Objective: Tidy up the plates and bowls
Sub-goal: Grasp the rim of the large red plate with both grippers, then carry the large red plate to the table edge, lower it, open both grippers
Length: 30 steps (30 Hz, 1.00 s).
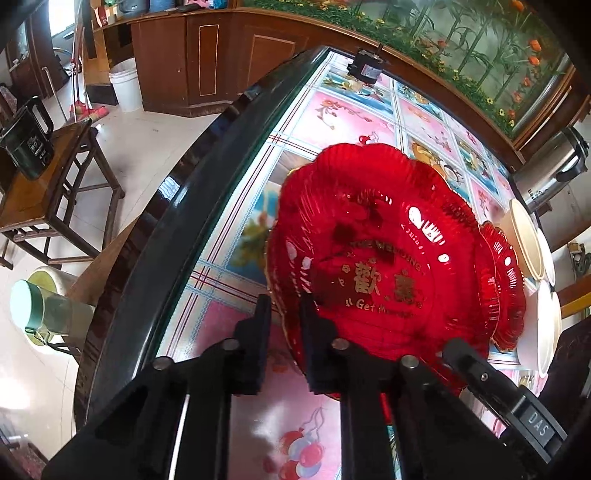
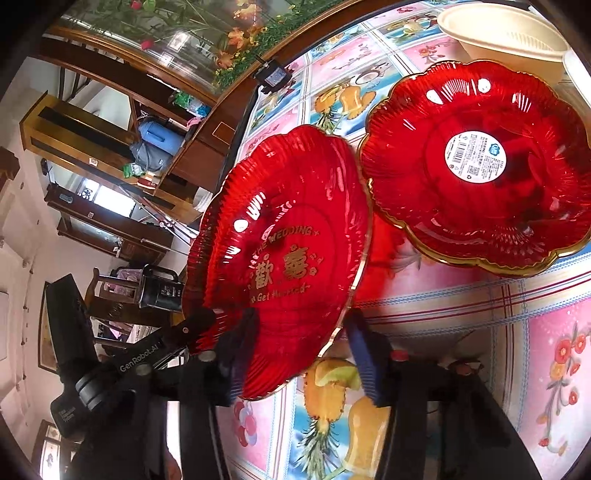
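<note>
A red scalloped plate (image 1: 388, 251) with gold lettering is tilted up off the table. My left gripper (image 1: 286, 301) is shut on its rim, one finger on each face. In the right wrist view the same plate (image 2: 288, 240) hangs between the fingers of my right gripper (image 2: 299, 321), which straddle its near rim; a thin gap shows at the right pad, so it is open. A second red plate (image 2: 476, 166) with a white sticker lies flat on the table beyond. Beige bowls (image 2: 509, 33) stand behind it.
The patterned glass-topped table (image 1: 236, 229) has a black rim at my left. A small black device (image 1: 364, 70) sits at its far edge. White plates (image 1: 546, 325) and a steel urn (image 1: 546, 173) are at the right. A stool with a black kettle (image 1: 26, 144) stands on the floor.
</note>
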{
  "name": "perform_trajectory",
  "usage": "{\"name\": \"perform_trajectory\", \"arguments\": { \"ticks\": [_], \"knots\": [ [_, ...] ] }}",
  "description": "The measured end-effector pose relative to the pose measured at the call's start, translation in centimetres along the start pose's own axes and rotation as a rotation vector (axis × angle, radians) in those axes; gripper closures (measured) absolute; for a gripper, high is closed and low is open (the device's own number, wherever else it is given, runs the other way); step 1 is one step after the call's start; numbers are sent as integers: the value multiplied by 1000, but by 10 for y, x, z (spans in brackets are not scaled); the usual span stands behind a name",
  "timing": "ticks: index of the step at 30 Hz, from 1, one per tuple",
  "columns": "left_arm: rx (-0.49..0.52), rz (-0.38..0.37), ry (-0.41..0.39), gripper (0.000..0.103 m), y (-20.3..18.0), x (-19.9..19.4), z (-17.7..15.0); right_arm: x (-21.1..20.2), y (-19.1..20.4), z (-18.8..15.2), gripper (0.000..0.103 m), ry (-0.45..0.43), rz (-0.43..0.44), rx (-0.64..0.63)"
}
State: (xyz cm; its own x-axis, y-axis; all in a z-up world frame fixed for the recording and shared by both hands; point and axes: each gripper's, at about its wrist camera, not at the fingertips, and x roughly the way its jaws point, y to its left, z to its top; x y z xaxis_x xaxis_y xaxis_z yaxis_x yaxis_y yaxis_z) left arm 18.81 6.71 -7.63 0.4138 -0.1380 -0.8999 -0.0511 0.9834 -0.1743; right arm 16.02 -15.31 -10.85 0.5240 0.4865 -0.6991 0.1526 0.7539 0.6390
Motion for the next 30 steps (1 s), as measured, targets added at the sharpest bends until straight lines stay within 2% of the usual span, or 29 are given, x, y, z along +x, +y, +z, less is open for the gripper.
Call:
{"name": "perform_trajectory", "arguments": {
  "ticks": [6, 15, 30],
  "knots": [
    [8, 8, 7, 94, 2, -3, -3, 1, -8, 0, 78, 15, 4, 15],
    [7, 3, 28, 94, 13, -16, -25, -2, -3, -16, 78, 64, 2, -28],
    [39, 50, 9, 93, 25, -55, -96, -32, 0, -79, 78, 136, 11, -125]
  ]
}}
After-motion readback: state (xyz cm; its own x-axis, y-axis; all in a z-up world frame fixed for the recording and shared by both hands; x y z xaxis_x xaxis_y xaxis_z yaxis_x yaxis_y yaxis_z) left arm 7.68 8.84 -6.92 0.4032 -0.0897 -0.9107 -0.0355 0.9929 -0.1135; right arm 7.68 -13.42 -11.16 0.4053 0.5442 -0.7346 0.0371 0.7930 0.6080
